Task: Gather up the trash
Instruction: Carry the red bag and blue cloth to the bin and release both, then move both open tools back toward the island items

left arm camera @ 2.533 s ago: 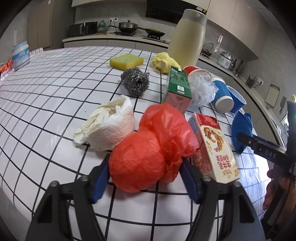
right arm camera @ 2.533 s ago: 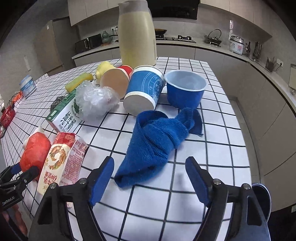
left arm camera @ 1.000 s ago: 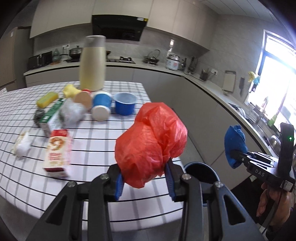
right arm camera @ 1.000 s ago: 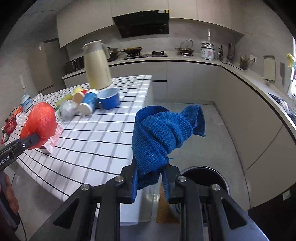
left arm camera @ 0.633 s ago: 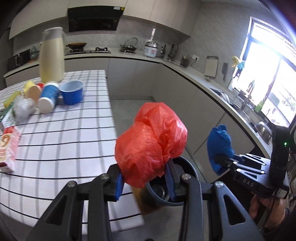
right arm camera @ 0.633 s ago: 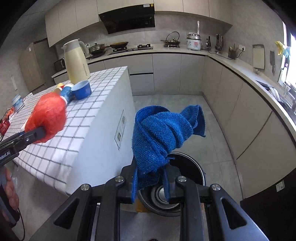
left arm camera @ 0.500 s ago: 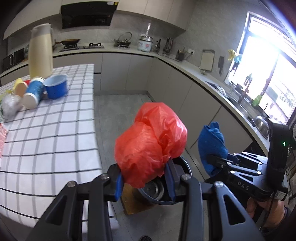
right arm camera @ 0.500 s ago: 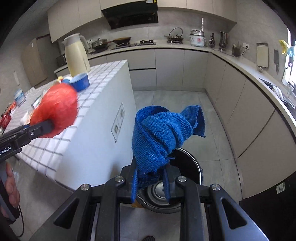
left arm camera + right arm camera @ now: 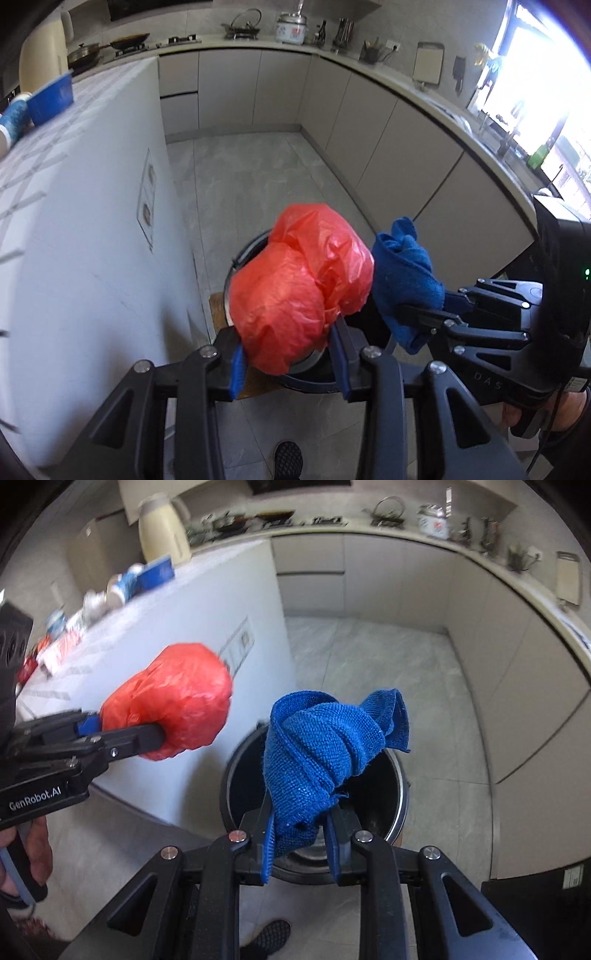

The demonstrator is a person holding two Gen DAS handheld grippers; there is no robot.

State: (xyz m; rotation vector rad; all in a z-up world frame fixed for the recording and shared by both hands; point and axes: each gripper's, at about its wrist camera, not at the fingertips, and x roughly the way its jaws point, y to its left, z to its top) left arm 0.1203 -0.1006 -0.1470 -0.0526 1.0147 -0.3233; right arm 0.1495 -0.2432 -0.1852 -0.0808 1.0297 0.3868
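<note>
Left hand-held gripper point(image 9: 290, 360): clamped on a crumpled red plastic bag point(image 9: 301, 291), held above the bin.
Bin point(image 9: 314, 380): dark and round, on the grey floor, mostly hidden behind the bag.
Right hand-held gripper point(image 9: 419, 319): at right, pinching a bunched blue cloth point(image 9: 404, 271) just beside the bag.
Surface point(image 9: 48, 147): white tiled island at left, carrying a blue bowl point(image 9: 51, 99).
Shoe point(image 9: 289, 459): dark toe at bottom edge.

Left tool point(image 9: 290, 354) clamped closed, right tool point(image 9: 301, 843) clamped closed, side by side
</note>
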